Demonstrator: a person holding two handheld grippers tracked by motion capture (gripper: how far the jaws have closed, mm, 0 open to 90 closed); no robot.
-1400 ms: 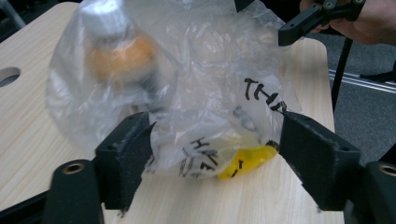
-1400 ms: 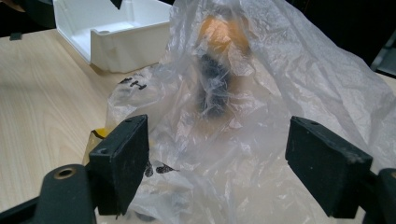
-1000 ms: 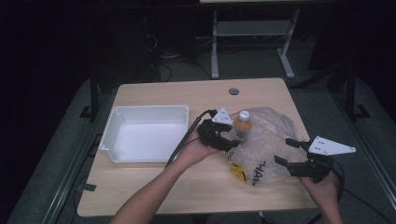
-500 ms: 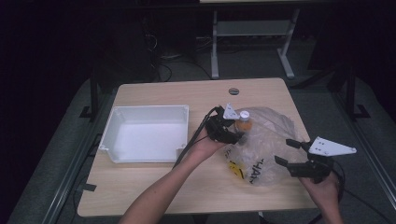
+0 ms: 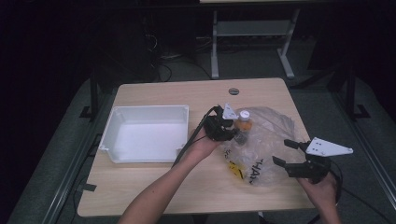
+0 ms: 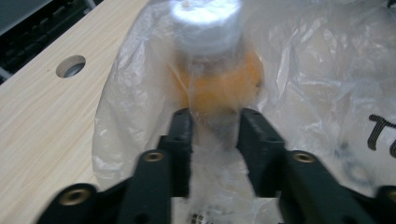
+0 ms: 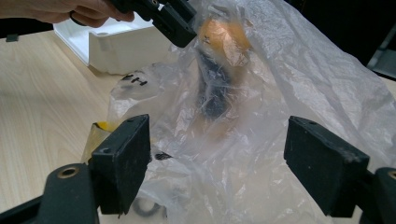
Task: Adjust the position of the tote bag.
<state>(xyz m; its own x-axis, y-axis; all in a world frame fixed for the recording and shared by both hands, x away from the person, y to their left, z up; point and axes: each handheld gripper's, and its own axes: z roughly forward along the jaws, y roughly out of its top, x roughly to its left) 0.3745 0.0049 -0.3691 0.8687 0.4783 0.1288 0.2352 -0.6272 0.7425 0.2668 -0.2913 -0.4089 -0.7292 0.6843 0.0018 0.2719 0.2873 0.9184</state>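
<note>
Blurring most detail in left gripper view: bottle (image 6: 219, 79) seen through film, label unreadable, lower body hidden behind jaws. Bag print cut off at right edge. In right gripper view, dark lower part of bottle hard to make out through plastic; small dark ring under bag near bottom, can't tell what.

Left gripper (image 5: 232, 133) coming in from left w/ forearm stretched across surface (image 5: 154, 196), hand cupped under body, jaws pointing toward bag. Jaws just been closing, now narrow, pressing on bottle through plastic. Right gripper (image 5: 286, 152) held low at right edge of surface, hand beneath, jaws wide, nothing between pads, aimed at bag, just beside it.

Bottle upright inside clear plastic bag (image 5: 266, 149), near surface middle-right: white cap, orange upper body, darker below. Bag crumpled, translucent, black lettering plus yellow patch near front. White tray (image 5: 112, 135) well apart to left.
</note>
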